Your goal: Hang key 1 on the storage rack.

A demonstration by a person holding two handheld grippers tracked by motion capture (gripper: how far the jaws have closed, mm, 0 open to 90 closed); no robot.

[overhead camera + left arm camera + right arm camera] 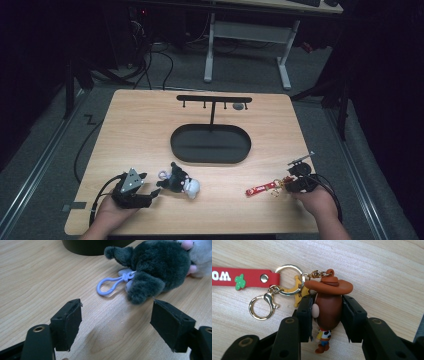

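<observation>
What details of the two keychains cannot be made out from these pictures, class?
1. Red rubber strap: its white lettering is cut off by the left edge of the right gripper view.
2. Brown-hatted cowboy figure: the black fingers clamped on its head hide its sides.
3. Dark grey plush toy: its white part is cut off by the left gripper view's top right corner.
4. Lilac plastic clip: too small in the high view.
</observation>
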